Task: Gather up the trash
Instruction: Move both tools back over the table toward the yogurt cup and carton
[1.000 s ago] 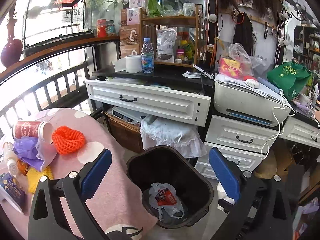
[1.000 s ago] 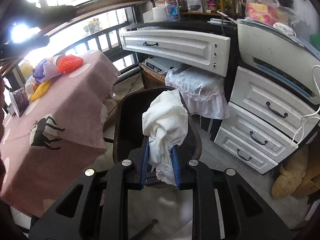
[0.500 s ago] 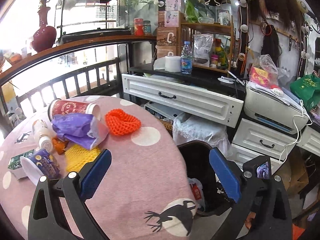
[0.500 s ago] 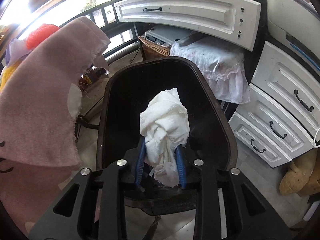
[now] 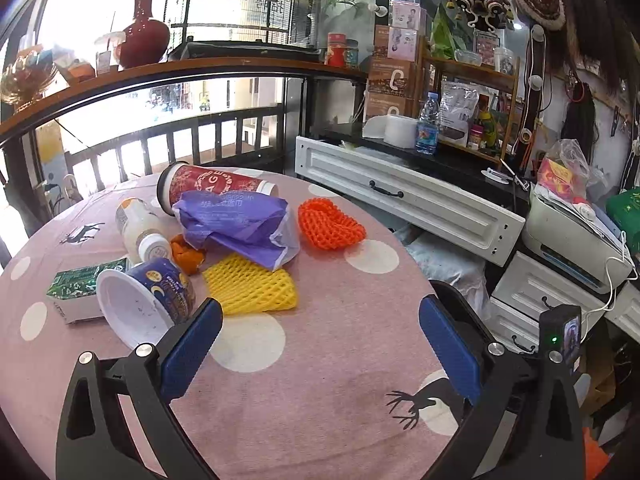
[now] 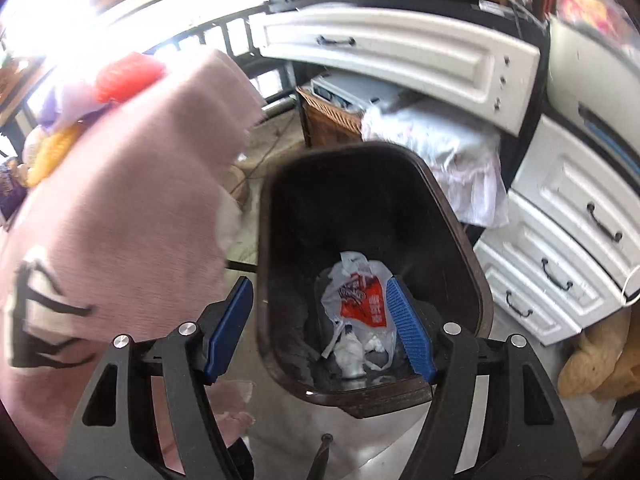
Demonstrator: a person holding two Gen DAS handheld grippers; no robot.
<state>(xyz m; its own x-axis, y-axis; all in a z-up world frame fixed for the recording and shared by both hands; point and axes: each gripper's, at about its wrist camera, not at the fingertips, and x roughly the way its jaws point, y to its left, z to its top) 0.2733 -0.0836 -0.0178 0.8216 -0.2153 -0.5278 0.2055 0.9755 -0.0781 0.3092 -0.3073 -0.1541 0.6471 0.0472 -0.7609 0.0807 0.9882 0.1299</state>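
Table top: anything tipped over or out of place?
Yes. The red paper cup, the white bottle and the blue tub all lie on their sides on the pink tablecloth, heaped with a crumpled purple bag. Nothing looks spilled.

A cluttered living room in a home: round table under a pink polka-dot cloth point(image 5: 320, 360), white dresser drawers point(image 5: 408, 200), shelf of bottles and boxes point(image 5: 460, 80), red vase point(image 5: 144, 36) on a window ledge, balcony railing point(image 5: 180, 140), printer point(image 5: 568, 236).
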